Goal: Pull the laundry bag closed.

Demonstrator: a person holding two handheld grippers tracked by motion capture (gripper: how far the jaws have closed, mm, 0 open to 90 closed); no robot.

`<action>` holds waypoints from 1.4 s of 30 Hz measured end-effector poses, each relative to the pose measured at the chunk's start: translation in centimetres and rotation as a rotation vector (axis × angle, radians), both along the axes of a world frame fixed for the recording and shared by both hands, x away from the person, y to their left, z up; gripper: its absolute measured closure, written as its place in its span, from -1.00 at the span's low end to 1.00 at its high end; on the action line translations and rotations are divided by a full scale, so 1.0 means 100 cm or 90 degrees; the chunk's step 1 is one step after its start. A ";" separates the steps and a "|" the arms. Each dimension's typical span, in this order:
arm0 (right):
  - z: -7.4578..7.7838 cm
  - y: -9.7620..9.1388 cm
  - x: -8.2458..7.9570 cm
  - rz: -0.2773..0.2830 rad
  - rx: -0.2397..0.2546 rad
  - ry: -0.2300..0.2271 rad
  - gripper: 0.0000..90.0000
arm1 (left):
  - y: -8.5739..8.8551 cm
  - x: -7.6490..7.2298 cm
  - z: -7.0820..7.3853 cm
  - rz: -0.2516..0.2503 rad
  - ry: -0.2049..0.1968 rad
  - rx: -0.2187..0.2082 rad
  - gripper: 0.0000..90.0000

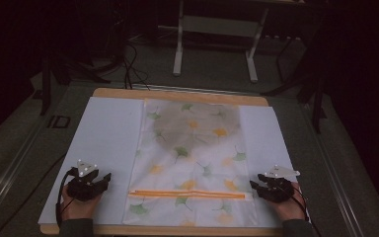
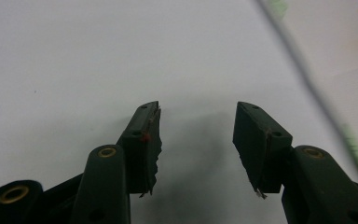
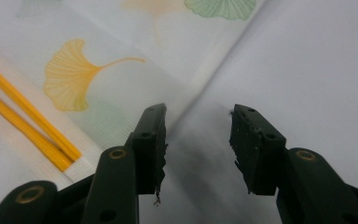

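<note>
White sheet [image 1: 103, 143] is spread under a leaf-printed bag [image 1: 192, 163] lying flat at the centre. Left gripper [image 1: 104, 177] and right gripper [image 1: 254, 186] are held wide open, empty, flanking it. The 2 near corners should be approached low and pinched evenly.

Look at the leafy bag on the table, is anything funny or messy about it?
Mostly tidy. The white zip bag printed with ginkgo leaves lies flat and straight on the white sheet. One odd spot: a greyish patch shows in its far half, perhaps something inside. Both tongs sit open beside the bag, touching nothing.
</note>
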State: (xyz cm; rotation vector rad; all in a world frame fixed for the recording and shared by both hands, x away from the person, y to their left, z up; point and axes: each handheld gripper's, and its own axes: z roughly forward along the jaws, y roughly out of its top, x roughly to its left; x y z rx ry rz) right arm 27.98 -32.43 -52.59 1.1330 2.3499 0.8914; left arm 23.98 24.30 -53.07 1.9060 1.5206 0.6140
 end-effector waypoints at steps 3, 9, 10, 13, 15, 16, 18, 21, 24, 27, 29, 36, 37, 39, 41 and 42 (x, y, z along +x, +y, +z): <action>0.002 0.002 -0.001 0.013 0.002 -0.001 0.24 | -0.001 -0.002 0.002 -0.014 -0.005 0.004 0.14; 0.008 0.009 -0.002 0.035 0.002 -0.004 0.24 | -0.006 -0.008 0.004 -0.047 0.004 0.010 0.18; 0.012 0.013 -0.002 0.045 0.006 -0.006 0.24 | -0.007 -0.009 0.004 -0.053 0.007 0.014 0.20; 0.015 0.016 -0.002 0.059 0.007 -0.008 0.23 | -0.010 -0.013 0.006 -0.072 0.005 0.018 0.21; 0.018 0.022 -0.001 0.074 -0.001 -0.008 0.22 | -0.012 -0.015 0.008 -0.082 0.006 0.017 0.23; 0.019 0.024 0.000 0.082 -0.003 -0.006 0.22 | -0.012 -0.016 0.008 -0.085 0.003 0.017 0.23; 0.021 0.030 0.002 0.099 -0.009 -0.001 0.22 | -0.013 -0.016 0.009 -0.090 0.003 0.020 0.23; 0.023 0.039 0.004 0.120 -0.016 0.003 0.22 | -0.012 -0.016 0.008 -0.097 0.007 0.015 0.23; 0.027 0.051 0.007 0.146 -0.013 0.006 0.22 | -0.011 -0.016 0.008 -0.101 0.006 0.011 0.24; 0.028 0.058 0.008 0.159 -0.013 0.005 0.22 | -0.011 -0.016 0.008 -0.100 0.004 0.009 0.24; 0.029 0.066 0.010 0.171 -0.013 0.007 0.22 | -0.011 -0.015 0.008 -0.100 0.003 0.011 0.24; 0.029 0.090 0.014 0.213 -0.011 0.007 0.23 | -0.011 -0.015 0.009 -0.111 0.003 0.013 0.26; 0.030 0.102 0.015 0.234 -0.009 0.009 0.24 | -0.011 -0.015 0.010 -0.116 0.003 0.009 0.29; 0.031 0.106 0.015 0.241 -0.009 0.009 0.24 | -0.010 -0.015 0.010 -0.116 0.003 0.008 0.30; 0.031 0.112 0.016 0.250 -0.011 0.010 0.24 | -0.010 -0.015 0.011 -0.117 0.004 0.005 0.30; 0.032 0.115 0.016 0.255 -0.012 0.009 0.25 | -0.010 -0.015 0.011 -0.119 0.004 0.006 0.30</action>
